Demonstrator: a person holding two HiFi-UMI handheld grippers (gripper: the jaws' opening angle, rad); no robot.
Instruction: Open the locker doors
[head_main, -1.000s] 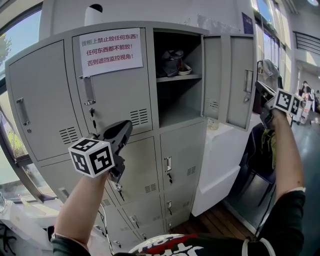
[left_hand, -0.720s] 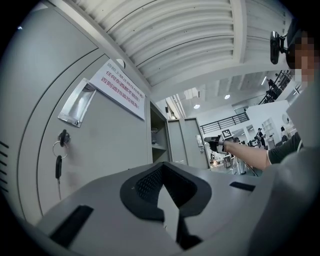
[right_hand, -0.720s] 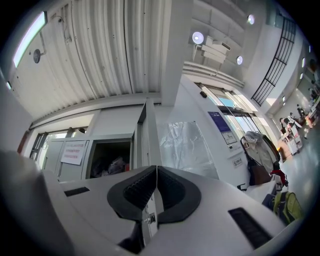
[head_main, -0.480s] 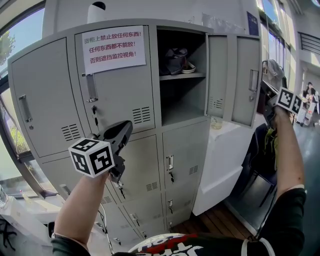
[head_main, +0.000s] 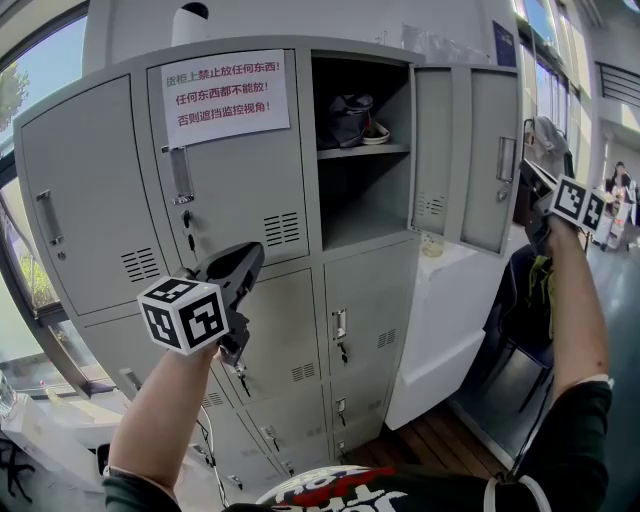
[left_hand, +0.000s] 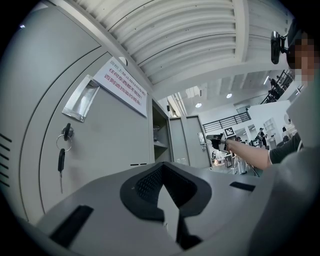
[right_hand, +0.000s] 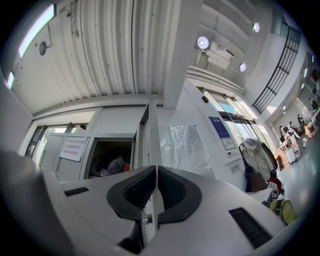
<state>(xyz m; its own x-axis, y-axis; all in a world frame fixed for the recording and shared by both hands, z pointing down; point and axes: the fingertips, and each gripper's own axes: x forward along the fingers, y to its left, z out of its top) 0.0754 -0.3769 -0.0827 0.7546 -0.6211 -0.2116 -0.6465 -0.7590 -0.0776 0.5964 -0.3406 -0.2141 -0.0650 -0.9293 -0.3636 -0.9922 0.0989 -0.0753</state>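
Lockers (head_main: 90, 200) of grey metal, filling most of the head view. Top right locker open, with a dark bag (head_main: 345, 120) on its shelf. Open door (head_main: 490, 120) standing out to the right. Right tool (head_main: 520, 185) up at the edge of that door, next to its handle, on a raised arm. Left tool (head_main: 252, 252) lower down, in front of the middle lockers, near the closed door with the white paper sign (head_main: 225, 97) and a key (head_main: 190, 238) hanging under its lock. Next, the left gripper view. Left tool (left_hand: 163, 167) shut, tips together, nothing held. Just past it, the closed door with its silver handle (left_hand: 80, 98), the key (left_hand: 61, 161) on a ring below and the sign higher up. Far off to the right, the right tool (left_hand: 216, 140) at the open door. Last, the right gripper view. Right tool (right_hand: 156, 170) closed tight on the thin edge of the open door (right_hand: 152, 135), with that edge standing straight up between the two black pads (right_hand: 137, 189). To the left of the door, the open locker with the bag inside, and the sign further left. To the right, a pale coat (right_hand: 255, 152) hanging up, well apart from the lockers.
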